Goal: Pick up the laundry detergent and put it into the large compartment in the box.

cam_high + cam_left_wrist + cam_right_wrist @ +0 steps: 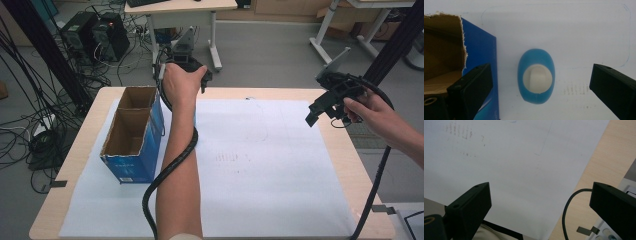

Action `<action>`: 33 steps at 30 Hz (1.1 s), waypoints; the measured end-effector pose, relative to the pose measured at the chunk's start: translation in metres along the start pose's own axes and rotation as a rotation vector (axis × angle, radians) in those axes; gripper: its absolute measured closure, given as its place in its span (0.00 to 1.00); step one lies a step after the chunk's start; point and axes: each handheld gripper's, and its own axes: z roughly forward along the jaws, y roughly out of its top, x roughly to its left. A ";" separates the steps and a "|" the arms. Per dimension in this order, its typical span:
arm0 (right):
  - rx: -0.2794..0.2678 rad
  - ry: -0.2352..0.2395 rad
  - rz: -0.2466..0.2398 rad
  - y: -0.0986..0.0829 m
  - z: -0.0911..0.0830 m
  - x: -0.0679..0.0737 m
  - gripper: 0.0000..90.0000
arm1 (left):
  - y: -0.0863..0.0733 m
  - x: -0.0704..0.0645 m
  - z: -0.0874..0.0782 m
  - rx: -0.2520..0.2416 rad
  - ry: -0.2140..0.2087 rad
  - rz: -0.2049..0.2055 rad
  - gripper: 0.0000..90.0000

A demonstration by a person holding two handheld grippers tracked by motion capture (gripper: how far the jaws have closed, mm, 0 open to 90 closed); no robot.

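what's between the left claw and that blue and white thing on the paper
Nothing visible. In the left gripper view the left claw is open, its jaws standing on either side of the blue and white object, which lies alone on the white paper. The blue box stands close beside it, near one jaw.

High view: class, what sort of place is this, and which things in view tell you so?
Probably a lab or office workroom. Desktop computer towers stand on the floor amid tangled cables, desks stand behind, and a white sheet covers the worktable.
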 end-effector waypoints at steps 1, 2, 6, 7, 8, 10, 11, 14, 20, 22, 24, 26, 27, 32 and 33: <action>0.000 0.001 0.000 0.000 0.000 0.000 0.04 | 0.001 0.000 0.001 0.003 -0.001 -0.001 0.06; -0.001 0.002 0.001 0.000 0.000 -0.001 0.04 | 0.001 -0.001 0.003 0.005 0.003 -0.002 0.06; 0.001 0.001 0.002 0.000 0.000 -0.001 0.04 | 0.003 0.000 0.007 0.012 0.000 -0.006 0.06; 0.001 -0.001 0.002 0.000 0.000 -0.001 0.04 | 0.004 0.000 0.009 0.016 0.000 -0.005 0.06; 0.001 0.000 0.002 -0.001 0.000 -0.002 0.04 | 0.004 0.000 0.010 0.018 -0.001 -0.006 0.06; 0.000 0.001 0.001 -0.001 0.000 -0.002 0.04 | 0.004 -0.001 0.012 0.024 -0.001 -0.005 0.06; -0.001 0.001 0.001 -0.001 -0.001 -0.002 0.04 | 0.005 -0.001 0.014 0.026 -0.002 -0.006 0.06; -0.001 0.001 -0.001 -0.001 -0.001 -0.001 0.04 | 0.004 -0.002 0.017 0.028 0.002 -0.007 0.06; 0.002 0.000 -0.004 -0.002 -0.001 -0.001 0.04 | 0.005 -0.002 0.024 0.043 -0.002 -0.005 0.06; 0.001 0.001 -0.005 -0.002 -0.001 -0.001 0.04 | 0.004 -0.003 0.025 0.042 0.001 -0.005 0.06; 0.001 0.000 -0.005 -0.002 -0.001 0.000 0.04 | 0.005 -0.003 0.028 0.050 -0.001 -0.005 0.06; 0.003 0.000 -0.005 -0.001 -0.001 0.000 0.04 | 0.006 -0.003 0.030 0.056 0.000 -0.005 0.06; 0.003 0.001 -0.006 -0.001 0.000 0.000 0.04 | 0.006 -0.002 0.031 0.059 -0.001 -0.006 0.06; 0.002 0.000 -0.010 -0.001 0.000 0.001 0.04 | 0.007 -0.002 0.037 0.070 -0.001 -0.006 0.06; 0.001 0.000 -0.009 -0.001 0.000 0.001 0.04 | 0.007 -0.002 0.038 0.071 -0.001 -0.007 0.06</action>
